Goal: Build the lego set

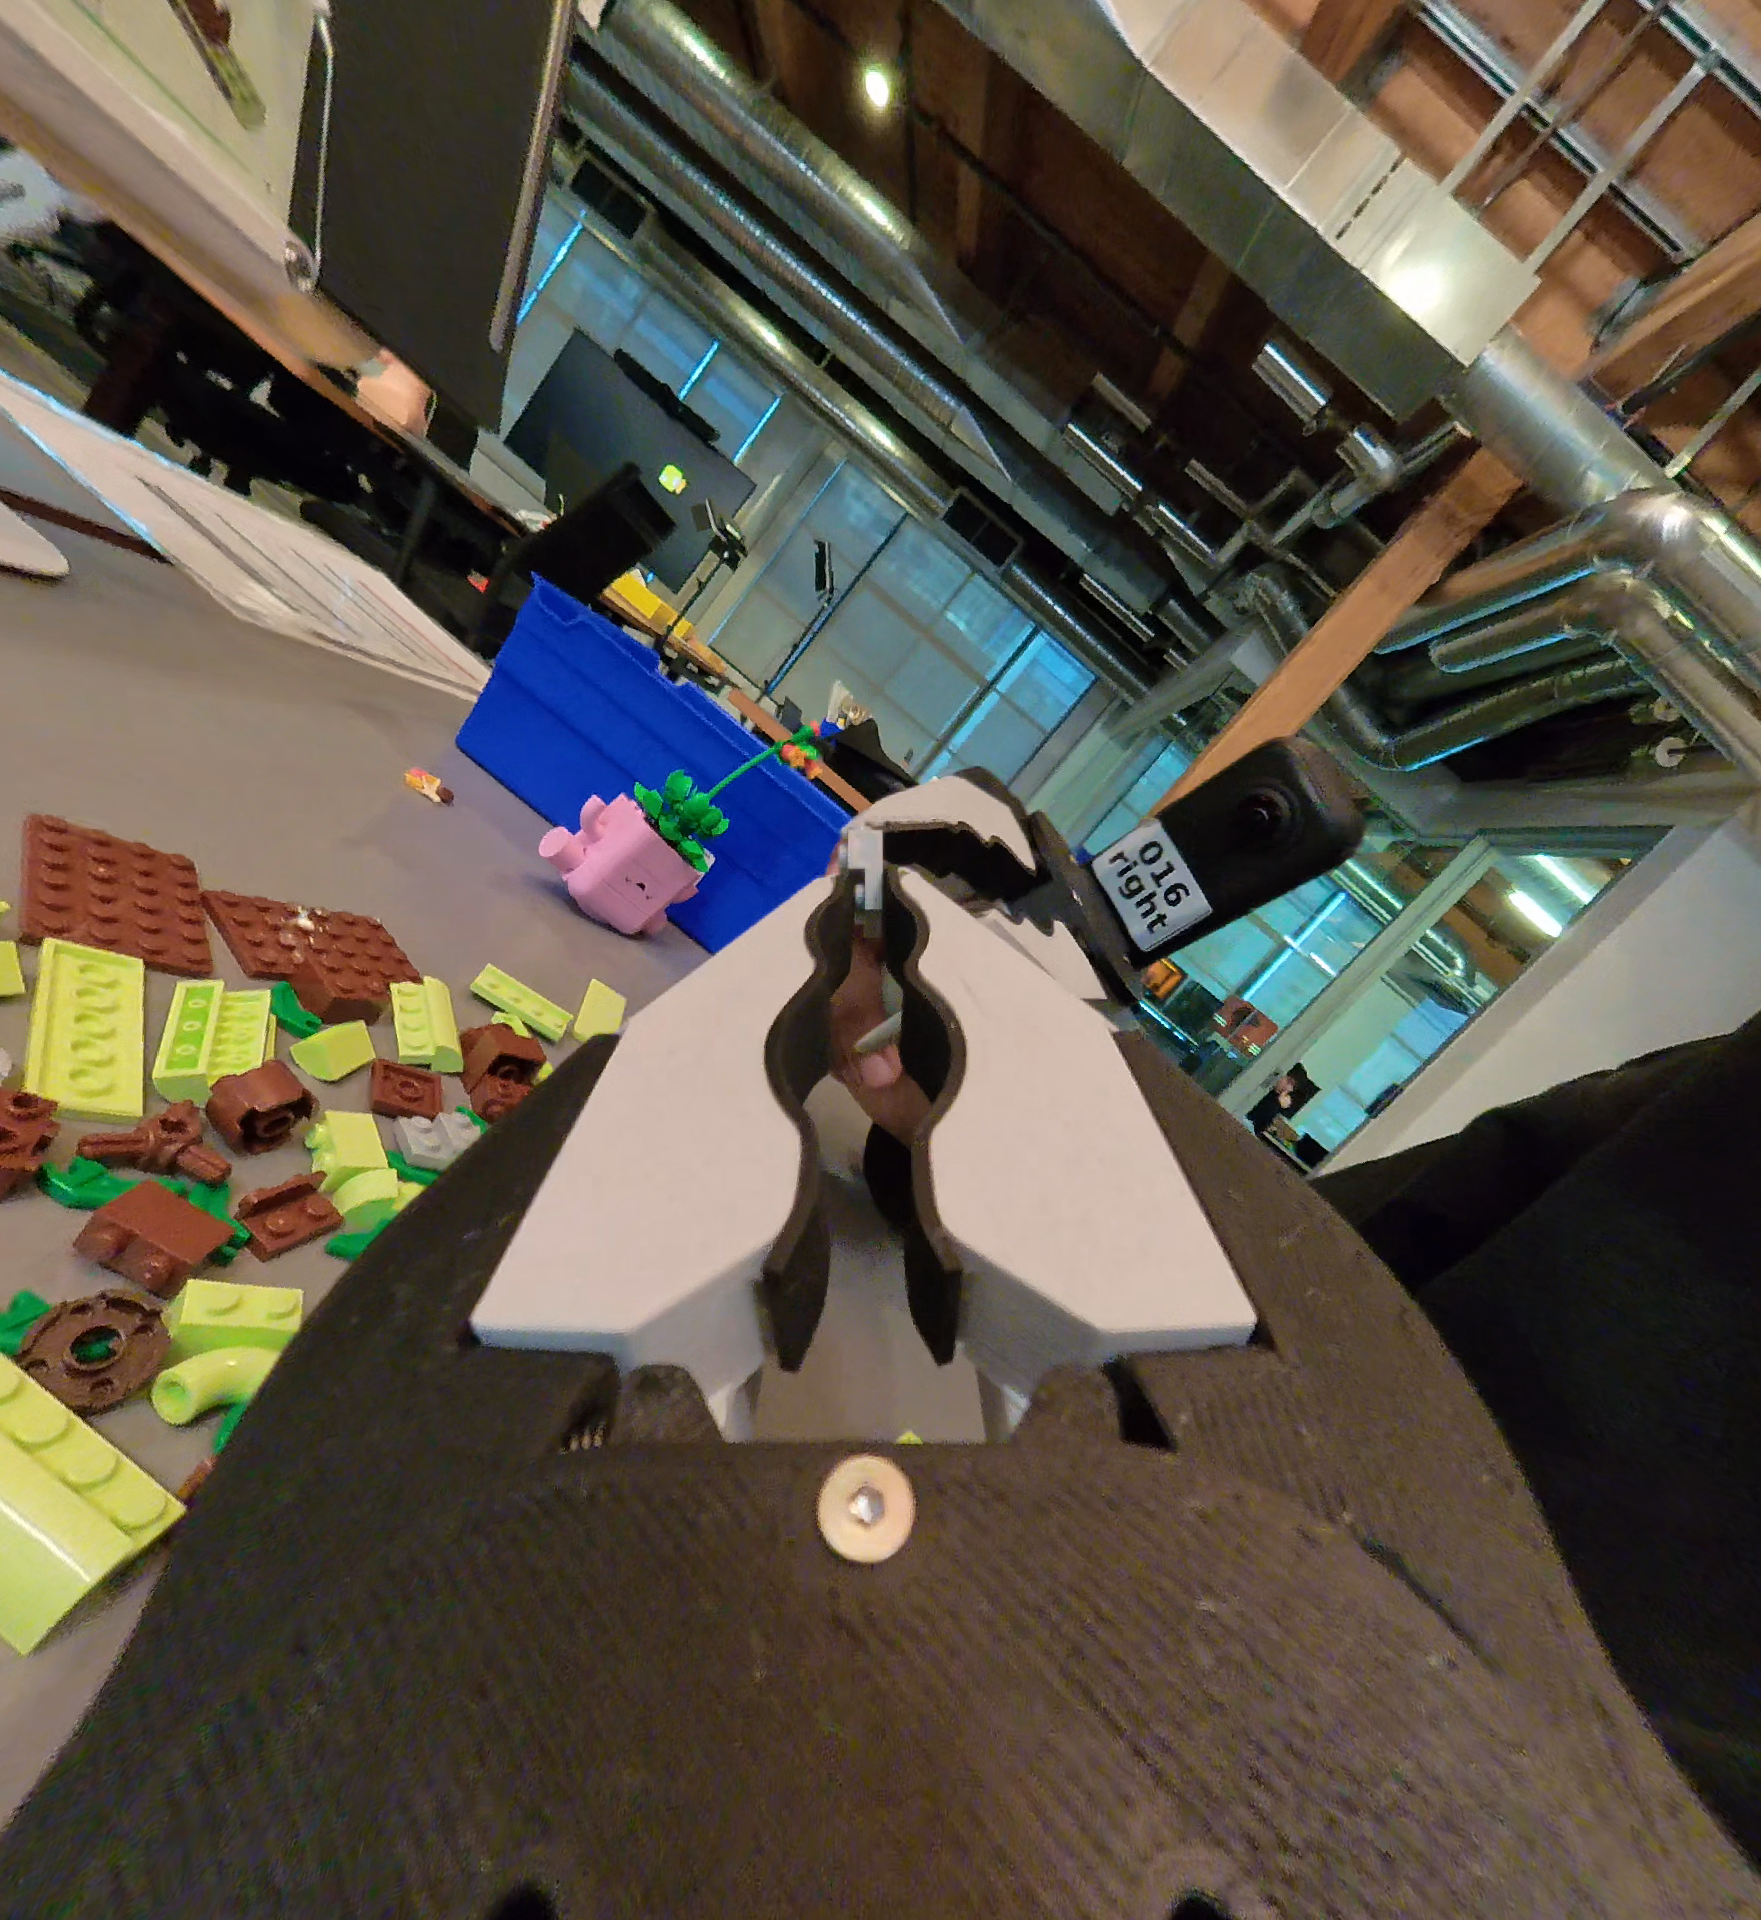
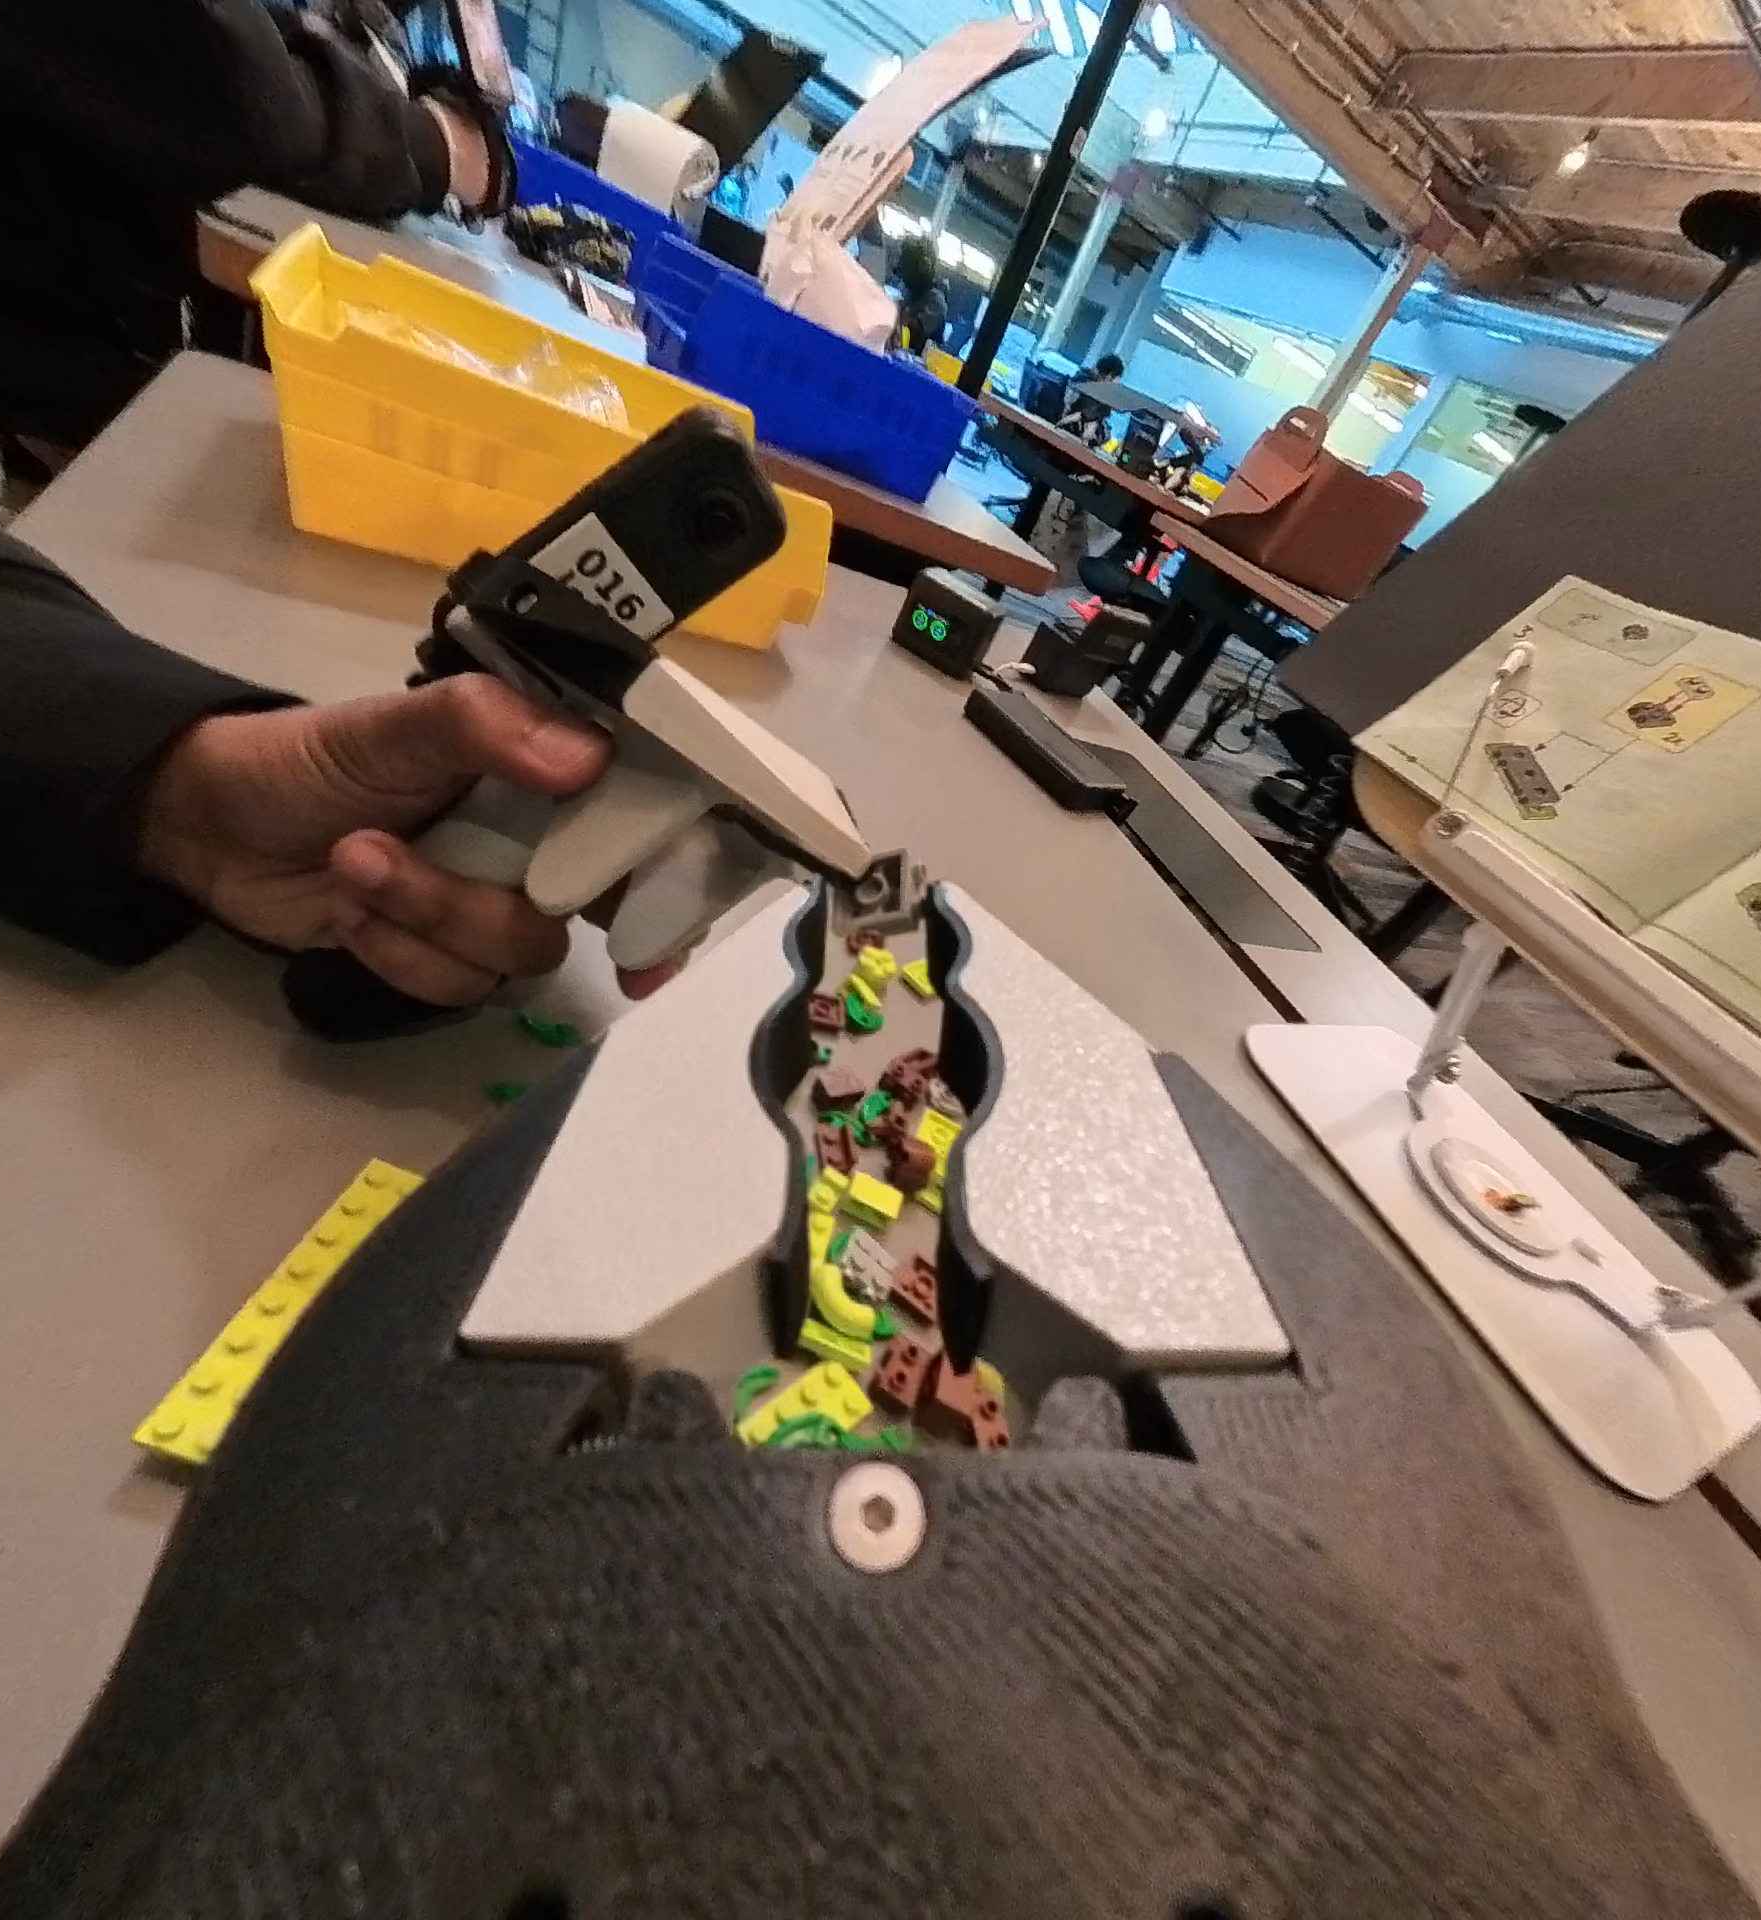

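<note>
Grey lego piece [image 2: 881, 891] held up in the air above the table [image 2: 76, 1143], well clear of the loose pile of brown, lime and green bricks [image 1: 232, 1091] spread beneath. Pinched at the very tips of the right gripper [image 2: 876, 902], one finger against each side of it, so closed on it as far as can be judged. Met from the upper left by the left gripper [image 1: 863, 883], tips drawn nearly together on the same small grey bit, with only a narrow slot left between them; seemingly clamped too. Possibly two small grey parts being pressed into one, though too small to tell for sure.

Deciding relation: the two tools tip to tip, crossing at a steep angle, left one slanting down from the holder's hand [image 2: 367, 831], right one pointing straight ahead and away. Piece right at the crossing point, no gap to close, neither hand nearer than the other. Any coming push probably along the line of the left fingers, down and to the right against the right tool's hold. Risk of the piece twisting or popping out if the squeeze runs off that line.

Off to the right, open instruction booklet [image 2: 1634, 790] on its stand; farther back, a finished pink pot model [image 1: 627, 873] just beside a blue bin [image 1: 595, 717]
</note>
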Available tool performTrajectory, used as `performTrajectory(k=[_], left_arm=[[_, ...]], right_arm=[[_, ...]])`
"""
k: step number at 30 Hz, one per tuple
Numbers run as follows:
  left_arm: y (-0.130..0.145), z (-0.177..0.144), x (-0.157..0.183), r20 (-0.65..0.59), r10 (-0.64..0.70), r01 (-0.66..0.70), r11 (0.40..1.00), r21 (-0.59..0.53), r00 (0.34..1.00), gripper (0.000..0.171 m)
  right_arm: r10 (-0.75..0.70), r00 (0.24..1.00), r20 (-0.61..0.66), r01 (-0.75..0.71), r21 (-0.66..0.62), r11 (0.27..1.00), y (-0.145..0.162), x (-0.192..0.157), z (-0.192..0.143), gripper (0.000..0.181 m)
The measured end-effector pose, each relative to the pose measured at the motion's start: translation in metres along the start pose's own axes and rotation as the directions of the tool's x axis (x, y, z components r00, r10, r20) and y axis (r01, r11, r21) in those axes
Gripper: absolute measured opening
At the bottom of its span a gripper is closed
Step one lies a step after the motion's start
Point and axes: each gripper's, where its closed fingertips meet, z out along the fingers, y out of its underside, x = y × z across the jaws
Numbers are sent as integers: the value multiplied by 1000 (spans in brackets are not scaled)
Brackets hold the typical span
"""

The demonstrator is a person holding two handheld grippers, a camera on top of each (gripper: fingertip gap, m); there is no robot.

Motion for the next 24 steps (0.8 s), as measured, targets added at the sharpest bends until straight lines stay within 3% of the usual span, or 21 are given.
performTrajectory(k=[7, 12, 17, 21, 24], left_arm=[[-3, -1, 13, 26, 221, -221, 975, -1, 975, 3], [1, 1, 20, 60, 379, -378, 925, -28, 923, 3], [3, 2, 25, 69, 454, -453, 891, -39, 888, 3], [2, 1, 25, 51, 416, -415, 909, -23, 908, 3], [3, 3, 24, 54, 404, -403, 915, -29, 913, 3]], right_arm=[[303, 939, 163, -319, 82, 944, -5, -1, -1, 31], [575, 687, 444, -658, 44, 752, -15, -9, -6, 32], [583, 667, 463, -670, 32, 741, -15, -10, -8, 22], [580, 661, 476, -672, 31, 740, -16, -10, -9, 6], [562, 690, 456, -647, 41, 761, -14, -9, -10, 6]])
